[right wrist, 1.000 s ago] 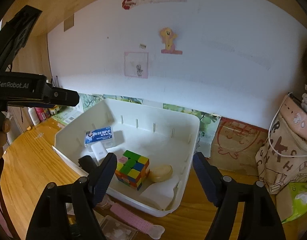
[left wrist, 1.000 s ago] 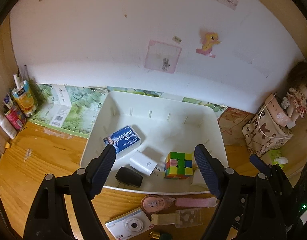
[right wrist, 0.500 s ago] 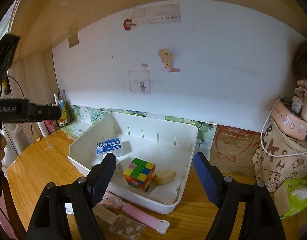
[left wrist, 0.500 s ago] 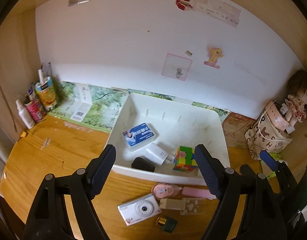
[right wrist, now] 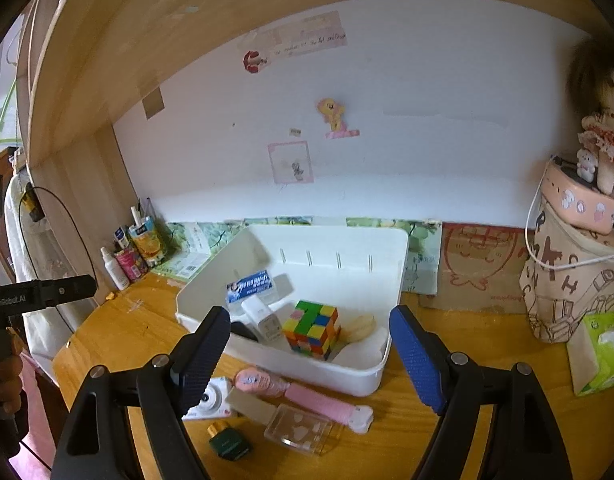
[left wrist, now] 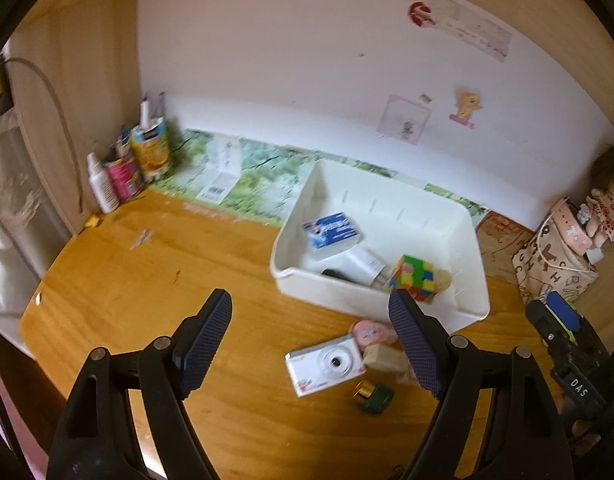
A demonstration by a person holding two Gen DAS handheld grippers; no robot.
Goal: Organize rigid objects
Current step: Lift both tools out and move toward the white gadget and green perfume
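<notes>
Nearest me, both my left gripper (left wrist: 309, 344) and right gripper (right wrist: 309, 354) hang released and empty, short of the white bin (right wrist: 363, 378), with camera (left wrist: 327, 364) and green bottle (right wrist: 229, 444) before it, cube (right wrist: 313, 330) inside.

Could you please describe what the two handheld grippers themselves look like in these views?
Both the left gripper and the right gripper have black plastic arms with silver pivot screws and dark blue, finely textured fingers. The left one's black body carries white GenRobot.AI lettering.
</notes>
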